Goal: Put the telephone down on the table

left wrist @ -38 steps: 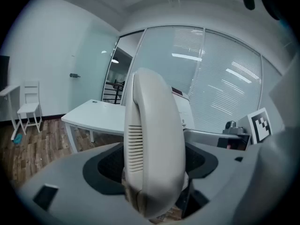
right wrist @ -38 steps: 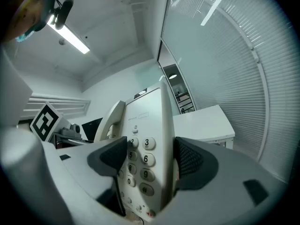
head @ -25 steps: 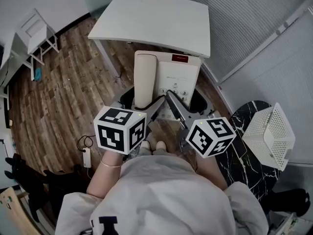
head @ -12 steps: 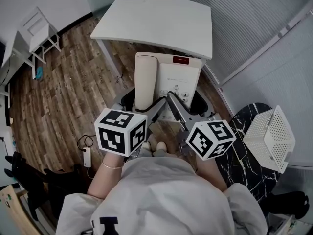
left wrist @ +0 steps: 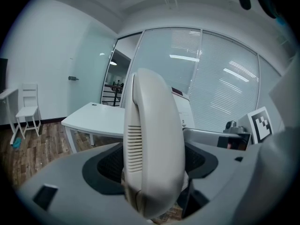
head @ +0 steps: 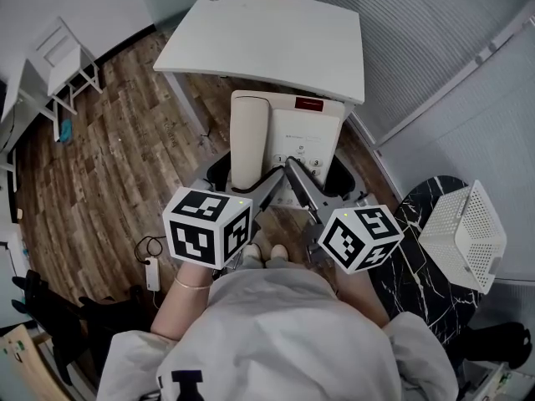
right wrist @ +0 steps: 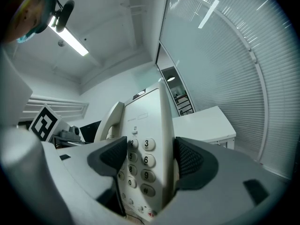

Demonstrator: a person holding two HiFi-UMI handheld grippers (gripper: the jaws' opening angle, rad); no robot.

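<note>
Carrying the telephone (head: 288, 136) above the floor, near the white table (head: 267, 40), the left gripper (left wrist: 152, 161) clamps its handset side and the right gripper (right wrist: 150, 158) its keypad side. Both should probably advance together, level, releasing only once it rests.

Head view: near end of telephone (head: 292, 132) hidden behind left gripper (head: 248, 175) and right gripper (head: 316, 174); keypad (head: 315, 162) mostly covered; label print too small to read.
Left gripper view: handset (left wrist: 152, 144) hides most of telephone body and part of table (left wrist: 93, 118).
Right gripper view: left key column behind jaw pad.
</note>
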